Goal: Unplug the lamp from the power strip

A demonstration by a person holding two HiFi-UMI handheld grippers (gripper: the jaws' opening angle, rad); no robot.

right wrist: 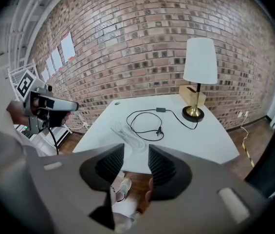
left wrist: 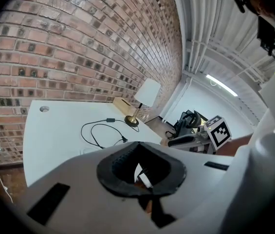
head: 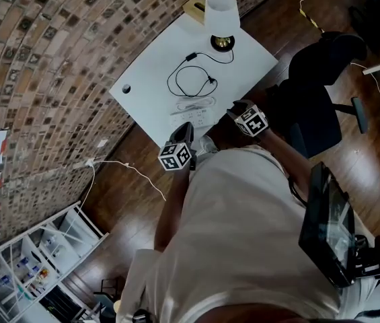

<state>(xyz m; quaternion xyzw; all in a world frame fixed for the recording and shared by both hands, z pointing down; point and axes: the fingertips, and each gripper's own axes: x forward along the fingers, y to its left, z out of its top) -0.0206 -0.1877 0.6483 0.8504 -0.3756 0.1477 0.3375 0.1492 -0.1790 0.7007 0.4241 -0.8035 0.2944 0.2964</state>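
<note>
Head view shows the white power strip (head: 193,118) at the tabletop's (head: 146,89) near edge, which neither gripper view shows clearly. The lamp (head: 221,19) stands at the far corner, and its black plug (head: 211,81) lies loose (apart from the strip). Right gripper (right wrist: 136,155) view: fingers apart, nothing between them. Left gripper (left wrist: 138,145) view: fingers closed tip to tip.

Wide bare tabletop (head: 150,73) opens up left of the lamp (head: 221,19), a free run out to the brick wall (head: 55,46). In front of the lamp, the black cord (head: 191,56) loops flat across the middle. Farther from the lamp, a coiled white cable (head: 195,104) and the power strip (head: 191,118) line the table edge. A tan box (head: 194,7) sits just behind the lamp. To the lamp's right, off the table, a black office chair (head: 324,79) crowds that side.
</note>
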